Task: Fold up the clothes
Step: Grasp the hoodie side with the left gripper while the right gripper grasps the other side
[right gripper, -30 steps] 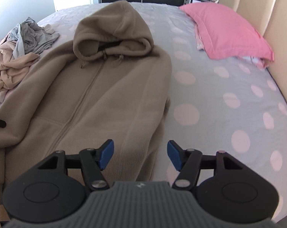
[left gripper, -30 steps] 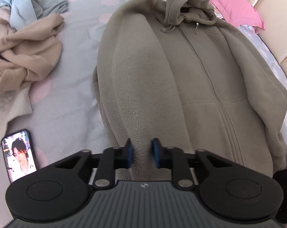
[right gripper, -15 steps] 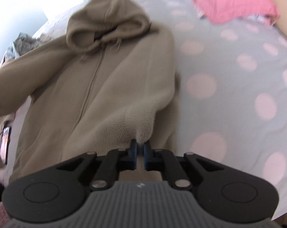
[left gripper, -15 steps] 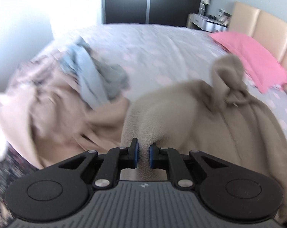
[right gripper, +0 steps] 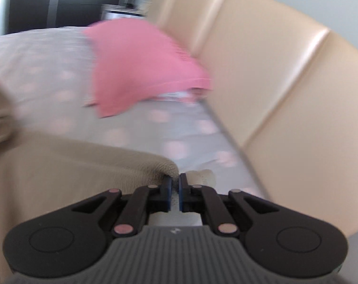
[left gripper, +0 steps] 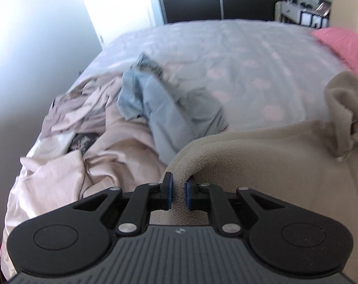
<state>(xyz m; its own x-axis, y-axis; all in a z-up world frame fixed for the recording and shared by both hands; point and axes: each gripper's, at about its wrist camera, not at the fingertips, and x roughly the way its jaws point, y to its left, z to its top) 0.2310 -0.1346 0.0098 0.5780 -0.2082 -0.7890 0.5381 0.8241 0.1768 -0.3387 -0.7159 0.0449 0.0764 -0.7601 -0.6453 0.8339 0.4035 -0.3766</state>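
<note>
A beige fleece hoodie (left gripper: 273, 161) lies on the bed, its hood (left gripper: 344, 104) at the right of the left wrist view. My left gripper (left gripper: 179, 193) is shut on a raised fold of its hem edge, lifted off the bed. In the right wrist view the hoodie (right gripper: 60, 165) fills the lower left, and my right gripper (right gripper: 175, 193) is shut on its other bottom corner, also lifted. The right wrist view is blurred by motion.
A pile of loose clothes, pale pink (left gripper: 96, 156) and light blue (left gripper: 169, 111), lies left of the hoodie. A pink pillow (right gripper: 141, 64) rests by the padded beige headboard (right gripper: 273, 82). The dotted grey bedsheet (left gripper: 238, 54) stretches beyond.
Both grippers closed on the hoodie's bottom edge and lifted it. The left view swung toward the clothes pile, the right view toward the pillow and headboard.
</note>
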